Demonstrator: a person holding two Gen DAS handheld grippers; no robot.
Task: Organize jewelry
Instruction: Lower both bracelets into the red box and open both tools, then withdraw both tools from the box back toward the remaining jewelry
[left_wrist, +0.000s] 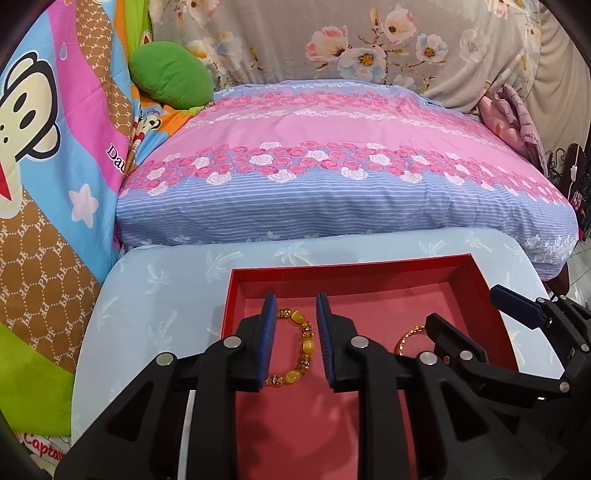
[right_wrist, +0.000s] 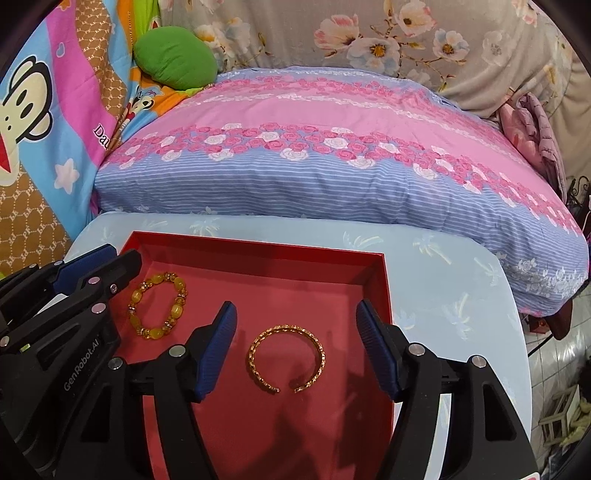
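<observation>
Your red tray (right_wrist: 258, 254) sat on the pale blue table (right_wrist: 454, 280) by the bed. Left gripper (left_wrist: 295, 332) spread around the beaded bracelet (right_wrist: 157, 306), right gripper (right_wrist: 295, 347) wide around the gold bangle (right_wrist: 286, 360), neither pinching.

The left claw (left_wrist: 295, 334) tips down with its jaws a little apart. Just beside it, the right claw (right_wrist: 295, 345) tips down too, jaws wide apart.

A pale blue surface (left_wrist: 166, 295) stands before a bed with a pink-and-blue rose quilt (left_wrist: 332, 177). A green cushion (left_wrist: 171, 74) rests beside a cartoon monkey blanket (left_wrist: 44, 129), below a grey floral sheet (left_wrist: 332, 40).
</observation>
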